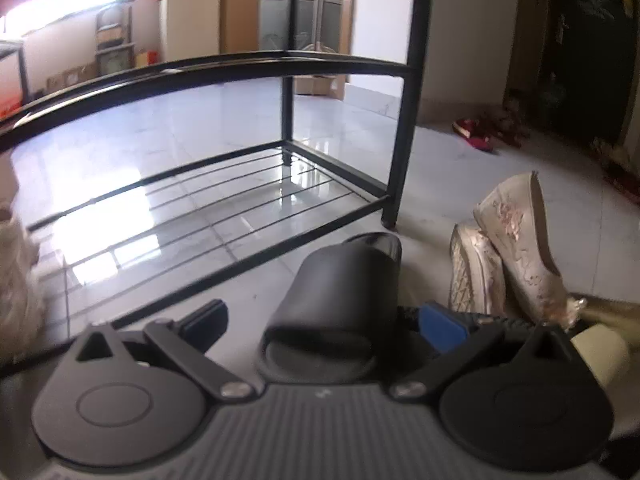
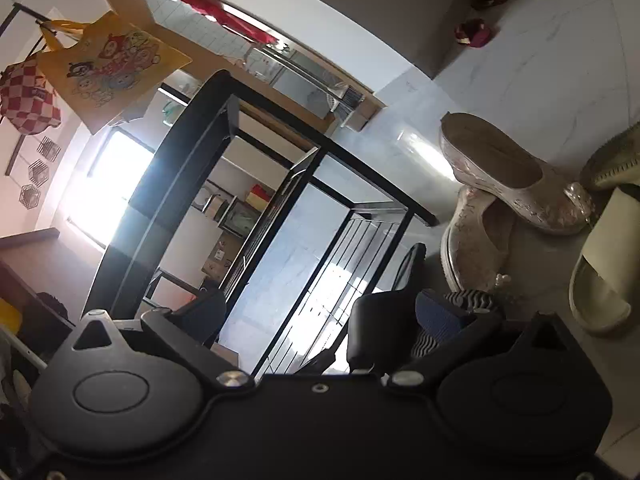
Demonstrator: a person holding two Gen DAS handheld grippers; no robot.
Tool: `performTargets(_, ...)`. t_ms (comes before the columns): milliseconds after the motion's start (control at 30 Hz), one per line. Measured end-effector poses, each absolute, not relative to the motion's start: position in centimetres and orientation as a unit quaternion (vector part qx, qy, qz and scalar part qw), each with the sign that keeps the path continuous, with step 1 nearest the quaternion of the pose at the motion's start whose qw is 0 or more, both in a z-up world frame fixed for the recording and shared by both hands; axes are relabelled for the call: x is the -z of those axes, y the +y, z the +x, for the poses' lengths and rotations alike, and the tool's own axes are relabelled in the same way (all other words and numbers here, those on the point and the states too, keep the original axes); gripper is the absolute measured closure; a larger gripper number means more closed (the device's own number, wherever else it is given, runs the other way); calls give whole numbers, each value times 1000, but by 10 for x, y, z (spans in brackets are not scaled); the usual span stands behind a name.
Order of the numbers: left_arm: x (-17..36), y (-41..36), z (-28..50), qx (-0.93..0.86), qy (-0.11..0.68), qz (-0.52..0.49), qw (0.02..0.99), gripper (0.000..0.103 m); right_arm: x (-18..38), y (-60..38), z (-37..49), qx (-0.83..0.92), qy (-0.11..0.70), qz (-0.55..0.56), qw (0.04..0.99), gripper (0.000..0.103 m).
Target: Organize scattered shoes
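black metal shoe rack (image 1: 248, 80) stands on pale tile floor (image 1: 460, 152), shelves bare. black slide sandal (image 1: 340, 300) on the floor just in front of the rack's lowest shelf, between the spread fingers of the left hand-held gripper (image 1: 324, 320), jaws wide, not clamped. two cream embroidered shoes (image 1: 508, 240) piled right of the rack's front leg. right hand-held gripper (image 2: 320, 316) also wide, by a black sandal (image 2: 380, 320) near the rack; cream slide (image 2: 600, 280) beyond it.
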State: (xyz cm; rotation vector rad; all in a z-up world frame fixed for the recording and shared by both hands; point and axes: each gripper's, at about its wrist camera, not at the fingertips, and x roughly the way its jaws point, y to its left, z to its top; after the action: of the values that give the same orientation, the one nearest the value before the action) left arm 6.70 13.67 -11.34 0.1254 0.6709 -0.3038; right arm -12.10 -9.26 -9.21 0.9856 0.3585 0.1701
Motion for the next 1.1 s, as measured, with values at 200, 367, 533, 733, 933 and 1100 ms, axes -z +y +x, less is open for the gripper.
performTargets(200,119,99,86,182,319,116,923,1,100,-96,-113,-80,202,492,843,0)
performTargets(367,123,81,95,179,310,131,925,1,106,-97,-104,-87,229,508,826,0)
performTargets(533,156,58,116,118,355,211,903,1,109,-96,-101,-89,233,510,823,0)
performTargets(733,185,60,122,85,396,229,885,0,114,-97,-97,-93,241,519,815,0)
performTargets(933,181,93,124,79,413,138,897,1,115,-97,-96,-94,244,522,812,0)
performTargets(1100,177,136,111,63,413,8,908,3,115,-97,-96,-94,245,523,811,0)
